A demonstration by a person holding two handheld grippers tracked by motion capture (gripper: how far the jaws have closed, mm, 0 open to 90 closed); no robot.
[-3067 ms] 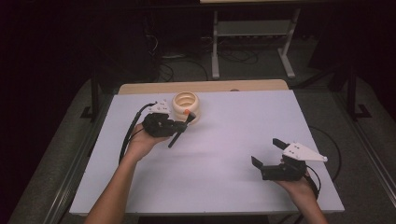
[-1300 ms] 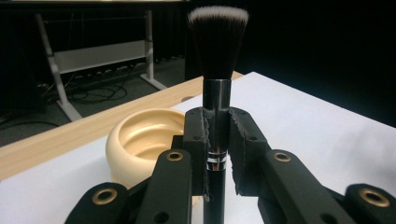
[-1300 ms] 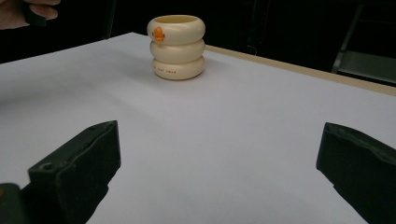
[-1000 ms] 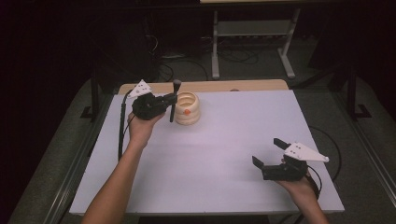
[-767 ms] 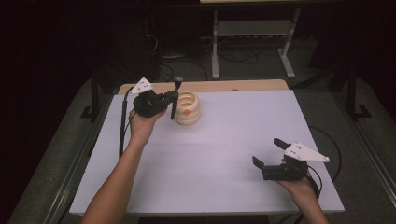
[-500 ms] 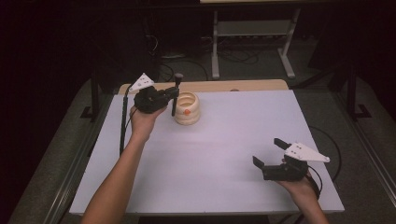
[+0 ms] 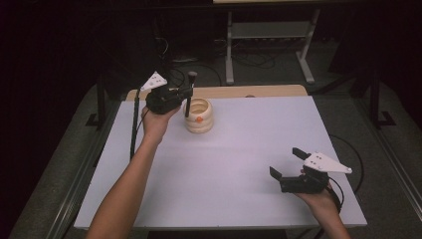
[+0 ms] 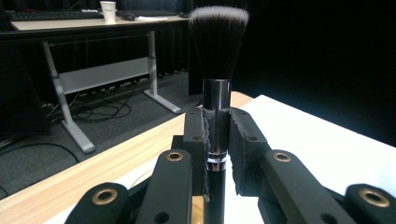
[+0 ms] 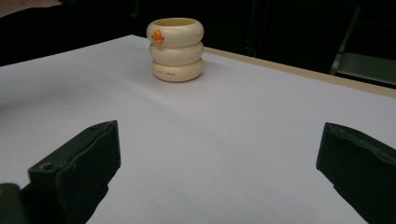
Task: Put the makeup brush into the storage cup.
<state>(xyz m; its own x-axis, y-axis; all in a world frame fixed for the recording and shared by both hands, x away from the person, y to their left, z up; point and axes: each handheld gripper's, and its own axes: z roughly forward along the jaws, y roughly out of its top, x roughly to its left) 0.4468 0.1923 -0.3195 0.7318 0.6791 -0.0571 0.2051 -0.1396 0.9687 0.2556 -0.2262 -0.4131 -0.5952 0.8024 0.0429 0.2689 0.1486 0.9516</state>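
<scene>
The brush (image 8: pixel 217 93) stands straight up, bristles on top, squeezed tight by the left gripper (image 7: pixel 175 97) just above the cream cup (image 7: pixel 199 115). The left arm reaches far out. The right gripper (image 7: pixel 288 168) rests near the table's (image 7: pixel 239 149) front edge, wide open, holding nothing.

The left tool (image 7: pixel 185 94) holds a brush (image 7: pixel 189 93) upright over the cream holder (image 7: pixel 199 115).

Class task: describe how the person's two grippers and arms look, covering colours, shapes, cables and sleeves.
Both the left gripper and the right gripper are black, each topped by a grey three-cornered plate. Their jaws are blocky black pads on links with brass-coloured pivot rings. A black cable trails from each gripper. The forearms are bare, with no sleeves in sight.
</scene>
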